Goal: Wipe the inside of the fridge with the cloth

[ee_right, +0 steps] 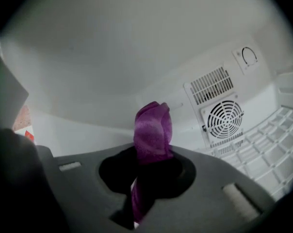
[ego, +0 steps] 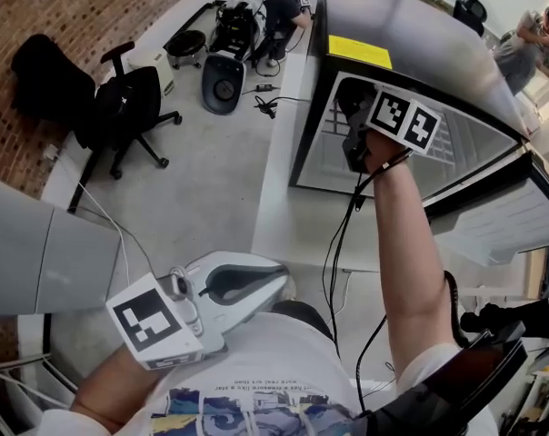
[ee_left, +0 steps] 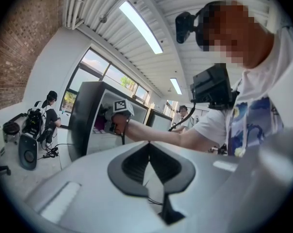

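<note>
Right gripper clamped on purple cloth, cloth's long axis running straight out past the jaw tips toward the fridge inner wall ahead, fan grille ahead-right (left gripper closed on nothing, well behind, outside), so right arm looks nearer for wiping.

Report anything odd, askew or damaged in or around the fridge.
Nothing stands out. The right gripper is inside the fridge, shut on the purple cloth; the fan grille and wire shelf look intact. The left gripper is shut, empty, outside.
</note>
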`<state>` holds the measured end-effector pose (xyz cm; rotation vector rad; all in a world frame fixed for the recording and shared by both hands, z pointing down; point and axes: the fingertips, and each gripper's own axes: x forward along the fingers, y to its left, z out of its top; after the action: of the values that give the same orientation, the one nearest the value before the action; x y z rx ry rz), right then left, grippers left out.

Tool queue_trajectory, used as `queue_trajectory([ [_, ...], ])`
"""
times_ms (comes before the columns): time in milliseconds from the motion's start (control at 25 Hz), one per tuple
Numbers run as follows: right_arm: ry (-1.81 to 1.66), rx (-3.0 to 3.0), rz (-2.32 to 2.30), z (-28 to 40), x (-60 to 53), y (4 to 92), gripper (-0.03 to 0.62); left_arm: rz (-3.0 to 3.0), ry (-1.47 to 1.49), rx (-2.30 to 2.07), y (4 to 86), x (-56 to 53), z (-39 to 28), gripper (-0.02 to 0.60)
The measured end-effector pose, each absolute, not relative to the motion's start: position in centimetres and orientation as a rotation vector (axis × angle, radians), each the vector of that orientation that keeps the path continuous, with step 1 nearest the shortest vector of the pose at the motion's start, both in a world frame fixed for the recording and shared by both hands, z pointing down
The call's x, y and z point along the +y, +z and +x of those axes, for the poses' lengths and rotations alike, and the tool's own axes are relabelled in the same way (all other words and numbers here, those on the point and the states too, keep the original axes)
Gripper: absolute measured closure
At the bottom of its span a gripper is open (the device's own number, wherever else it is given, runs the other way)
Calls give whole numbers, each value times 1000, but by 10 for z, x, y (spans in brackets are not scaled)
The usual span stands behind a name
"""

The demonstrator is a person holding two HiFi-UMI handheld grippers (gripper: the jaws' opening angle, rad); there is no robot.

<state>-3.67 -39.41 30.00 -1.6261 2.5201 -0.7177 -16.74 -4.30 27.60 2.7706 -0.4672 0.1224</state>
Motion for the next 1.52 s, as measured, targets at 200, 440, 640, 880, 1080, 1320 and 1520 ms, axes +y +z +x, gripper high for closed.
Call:
queue_trajectory([
  [200, -579, 2484, -1762, 12, -377, 282, 542, 2808, 68, -331, 264, -38, -146, 574],
  [440, -478, 2361, -1947, 95, -353, 264, 542, 2837, 105, -227, 274, -39, -119, 574],
  [640, -329, 2309, -2157, 154, -341, 258, 542, 2825, 67, -126, 267, -39, -87, 574],
  [880, -194, 2341, -2367, 184, -354, 275, 542, 2821, 72, -83, 262, -46, -63, 574],
  [1080, -296, 2393, -2415, 185, -367, 317, 542, 2812, 82, -123, 262, -55, -61, 574],
  [1320, -394, 2469, -2292, 144, -376, 330, 542, 2794, 93, -176, 265, -62, -66, 574],
  [1520, -418, 2517, -2221, 111, -379, 329, 542, 2788, 85, -211, 266, -63, -76, 574],
])
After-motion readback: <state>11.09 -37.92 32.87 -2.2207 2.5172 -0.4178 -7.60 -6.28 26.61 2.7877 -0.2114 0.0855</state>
